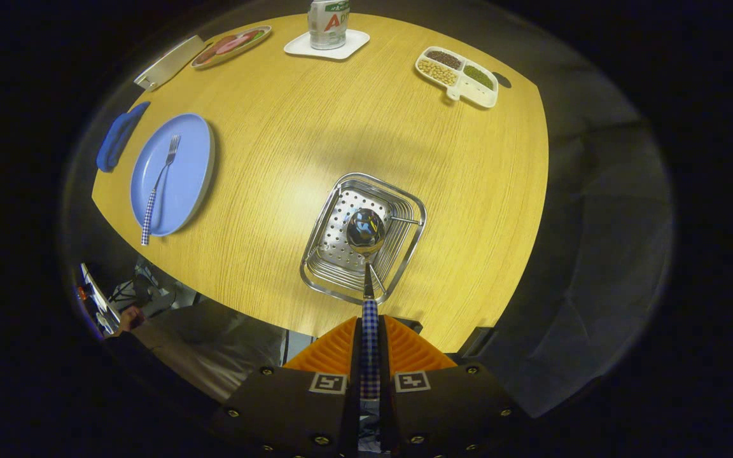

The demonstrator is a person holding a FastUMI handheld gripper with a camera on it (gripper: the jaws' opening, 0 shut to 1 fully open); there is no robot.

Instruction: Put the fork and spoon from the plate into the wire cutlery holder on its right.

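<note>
gripper view: the gripper (369, 346) looks straight down, its jaws clamped narrow on the checked handle of the spoon (366, 254), so the bowl hangs below, right over the open top of the wire holder (361, 236). held by the handle end, it can drop in bowl first; i judge it is about ready to lower and let go. the fork (158, 187) waits on the blue plate (185, 191), well left of the holder on the worktop (290, 127), handle toward the near edge, easy to take next.
</note>
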